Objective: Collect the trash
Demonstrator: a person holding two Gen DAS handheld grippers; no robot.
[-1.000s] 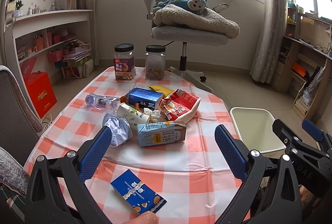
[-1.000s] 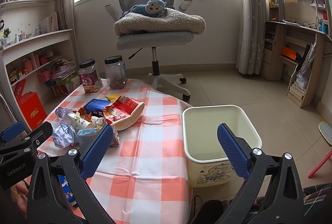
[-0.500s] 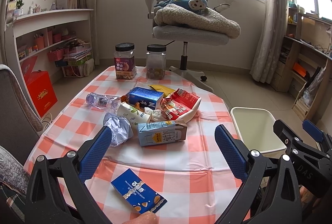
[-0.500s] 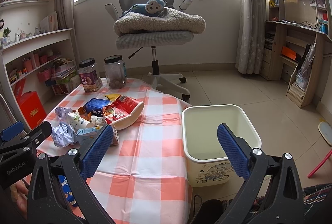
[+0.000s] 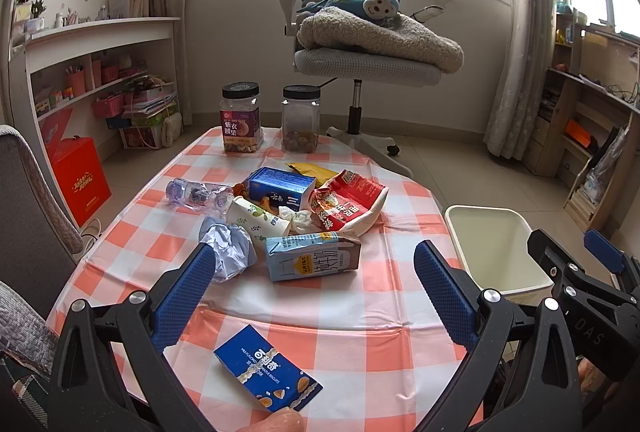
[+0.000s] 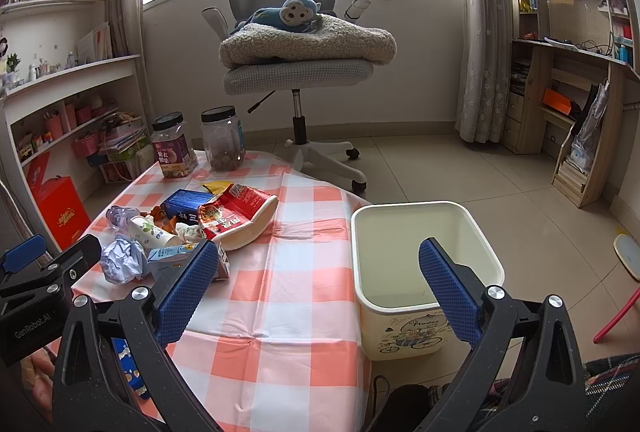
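Observation:
A heap of trash lies mid-table: a milk carton, a crumpled paper ball, a red snack bag, a blue box, a paper cup and a plastic bottle. A blue biscuit packet lies at the near edge. My left gripper is open and empty, above the near table. My right gripper is open and empty, between the table and the cream bin. The bin stands on the floor right of the table and also shows in the left wrist view.
Two lidded jars stand at the table's far edge. An office chair with a blanket and a plush monkey is behind. Shelves line the left wall and the right wall. A red box sits on the floor.

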